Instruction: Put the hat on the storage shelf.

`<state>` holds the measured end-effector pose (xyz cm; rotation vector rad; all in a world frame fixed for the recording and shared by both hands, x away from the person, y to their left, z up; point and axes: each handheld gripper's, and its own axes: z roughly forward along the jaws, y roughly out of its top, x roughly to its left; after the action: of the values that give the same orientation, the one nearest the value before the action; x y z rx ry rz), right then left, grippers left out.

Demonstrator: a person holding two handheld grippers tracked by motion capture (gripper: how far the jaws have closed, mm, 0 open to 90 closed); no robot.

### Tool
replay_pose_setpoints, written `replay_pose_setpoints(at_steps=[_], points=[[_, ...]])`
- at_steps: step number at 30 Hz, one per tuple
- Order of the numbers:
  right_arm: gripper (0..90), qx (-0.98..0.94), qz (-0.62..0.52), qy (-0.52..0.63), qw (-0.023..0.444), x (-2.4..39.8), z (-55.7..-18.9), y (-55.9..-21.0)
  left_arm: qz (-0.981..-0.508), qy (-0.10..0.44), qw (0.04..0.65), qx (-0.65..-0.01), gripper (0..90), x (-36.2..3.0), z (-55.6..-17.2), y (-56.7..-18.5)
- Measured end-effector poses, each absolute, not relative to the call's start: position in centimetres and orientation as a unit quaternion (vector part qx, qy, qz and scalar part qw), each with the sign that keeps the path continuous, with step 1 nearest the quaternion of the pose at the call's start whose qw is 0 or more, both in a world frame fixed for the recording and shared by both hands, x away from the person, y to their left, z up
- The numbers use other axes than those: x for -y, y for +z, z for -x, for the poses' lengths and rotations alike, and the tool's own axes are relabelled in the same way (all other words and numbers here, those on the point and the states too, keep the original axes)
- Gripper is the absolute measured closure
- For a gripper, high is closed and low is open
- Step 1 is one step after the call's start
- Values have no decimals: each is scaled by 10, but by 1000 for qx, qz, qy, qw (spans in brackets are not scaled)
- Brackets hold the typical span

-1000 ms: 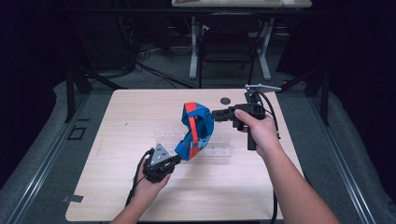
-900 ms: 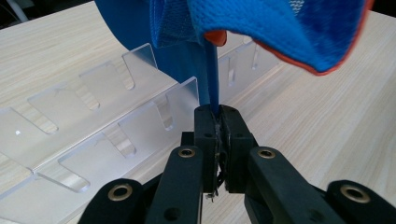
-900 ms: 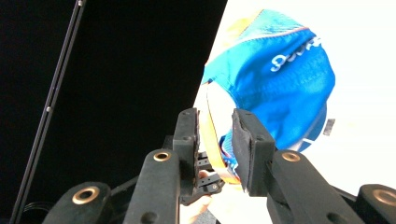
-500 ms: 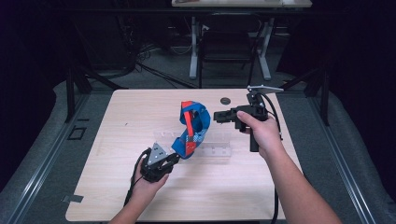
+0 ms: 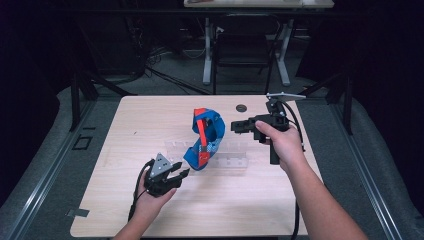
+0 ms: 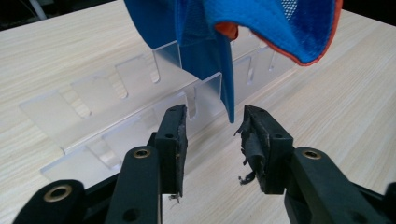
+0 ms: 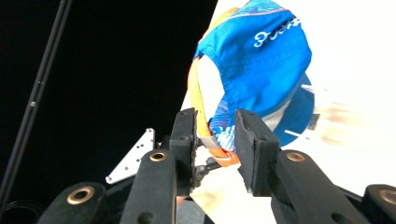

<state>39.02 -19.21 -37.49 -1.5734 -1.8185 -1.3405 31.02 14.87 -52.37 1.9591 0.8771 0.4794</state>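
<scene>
High view: at lower left of centre the left gripper (image 5: 181,172) has just been opening – its 2 jaws spread, nothing between. Beyond, mid-frame, the blue cap (image 5: 205,137) sits on the clear rack (image 5: 235,154). Farther right, the right gripper (image 5: 234,127) – jaws just opening, gapped beside the cap.

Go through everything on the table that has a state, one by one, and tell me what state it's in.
Blue and orange fabric cap: propped on the rack, no tool gripping it.
Clear acrylic slotted rack: flat on the table, under the cap.
Left tool: open, jaws just opened, cap edge just ahead.
Right tool: open beside the cap.
</scene>
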Motion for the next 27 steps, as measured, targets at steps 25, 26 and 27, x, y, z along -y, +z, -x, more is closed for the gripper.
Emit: replay_pose_setpoints(at_steps=[25,26,27], points=[[626,660,577,-464,126,220,-356,-392,-783,206,443,-385,470,-196,-297,-522],[622,661,578,-463,124,221,-354,-394,-783,204,441,-388,469,-199,-297,-522],[617,664,577,-460,121,223,-352,-395,-781,202,444,-391,468,-200,-296,-523]])
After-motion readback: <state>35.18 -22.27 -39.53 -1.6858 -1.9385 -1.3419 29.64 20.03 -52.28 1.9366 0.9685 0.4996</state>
